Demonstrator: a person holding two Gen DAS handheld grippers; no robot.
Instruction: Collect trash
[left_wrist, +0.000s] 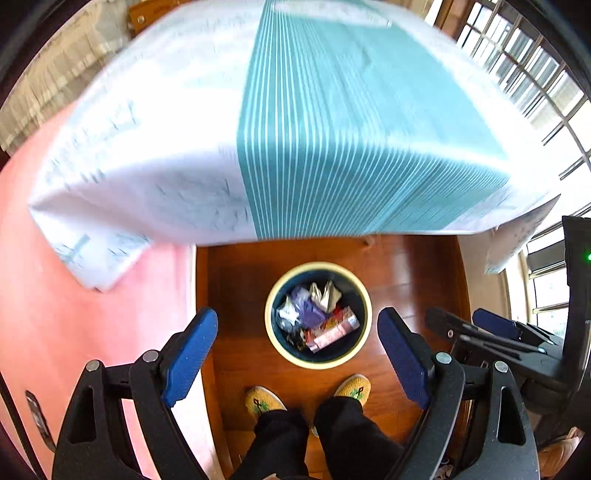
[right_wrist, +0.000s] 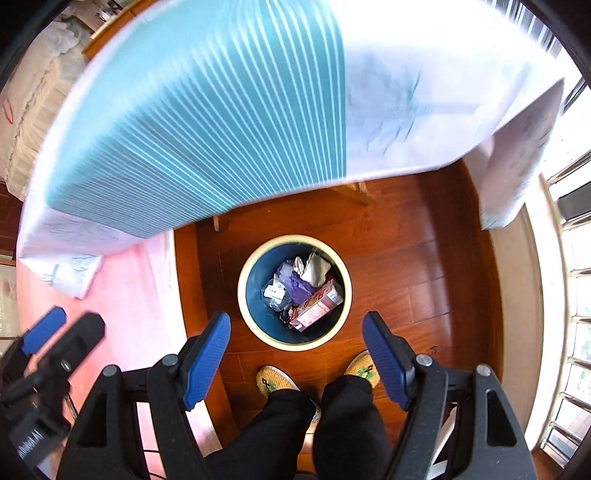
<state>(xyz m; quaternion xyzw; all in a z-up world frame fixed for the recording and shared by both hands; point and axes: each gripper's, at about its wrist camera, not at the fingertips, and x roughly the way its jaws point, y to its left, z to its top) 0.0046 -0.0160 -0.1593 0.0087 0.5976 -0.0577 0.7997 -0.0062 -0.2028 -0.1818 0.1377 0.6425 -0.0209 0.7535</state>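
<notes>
Both claws stand wide and hold nothing: left claw (left_wrist: 297, 363), right claw (right_wrist: 295, 356), each pointing down at the bin (left_wrist: 273, 332) on the floor (left_wrist: 413, 280). The trash (left_wrist: 319, 314) lies inside it at twelve o'clock of each claw: crumpled wrappers and a carton, likely light, soft and crushable; pinch a fold or the carton's edge. The worktop (left_wrist: 332, 110) overhangs beyond; shoes (left_wrist: 264, 400) crowd six o'clock; floor is free at three o'clock.

Both wrist fisheyes look steeply down from well above the floor. Each shows the trash bin (left_wrist: 318, 315) (right_wrist: 294, 292) at lower centre, the draped table (left_wrist: 295, 122) (right_wrist: 221, 122) across the top, and the person's shoes at the bottom.
</notes>
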